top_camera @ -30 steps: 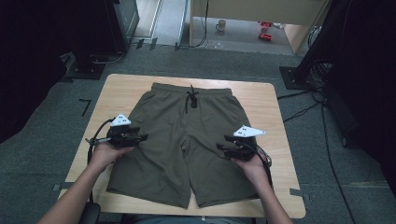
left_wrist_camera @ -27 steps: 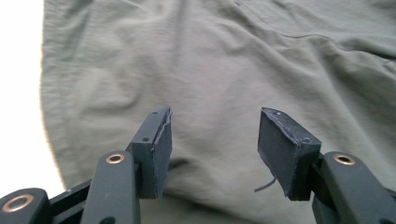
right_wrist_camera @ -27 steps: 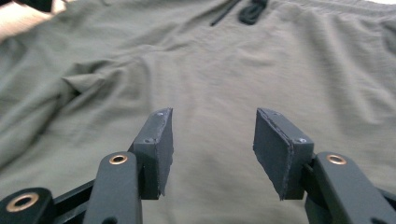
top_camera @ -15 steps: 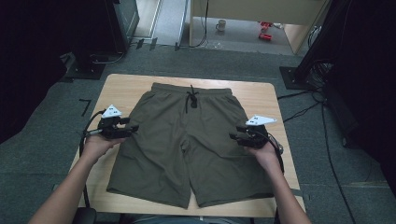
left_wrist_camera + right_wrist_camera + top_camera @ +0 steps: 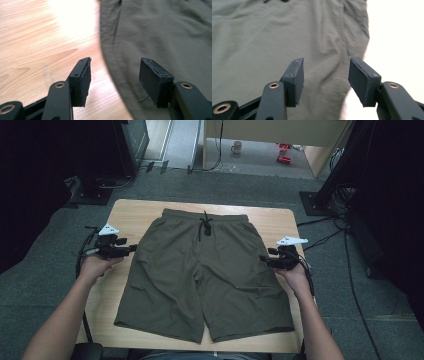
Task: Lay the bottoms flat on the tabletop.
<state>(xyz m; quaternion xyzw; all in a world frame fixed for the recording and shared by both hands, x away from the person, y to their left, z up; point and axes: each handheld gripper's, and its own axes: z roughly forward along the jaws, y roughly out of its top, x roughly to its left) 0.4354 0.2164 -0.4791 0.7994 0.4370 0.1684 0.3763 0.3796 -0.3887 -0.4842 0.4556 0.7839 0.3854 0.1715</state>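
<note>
In the left gripper view we see the left hand-held gripper (image 5: 115,75) with its jaws apart and nothing clamped between them; the side hem of the olive shorts (image 5: 162,35) runs down between the two pads, over the wooden counter (image 5: 37,45). In the right gripper view the right hand-held gripper (image 5: 325,75) is also apart; its jaws have just been opening, with the cloth lying under them but not pinched.

The high view gives us what the close views cannot: the whole shorts (image 5: 205,275) lie flat in the middle of the frame, waistband toward the top, with the dark drawstring (image 5: 205,226) at its centre. The left hand-held gripper (image 5: 131,248) is just beside the left edge of the shorts, the right hand-held gripper (image 5: 263,258) at their right edge. In the upper centre of the frame a mug (image 5: 236,146) stands on the floor; what it holds we cannot tell.
</note>
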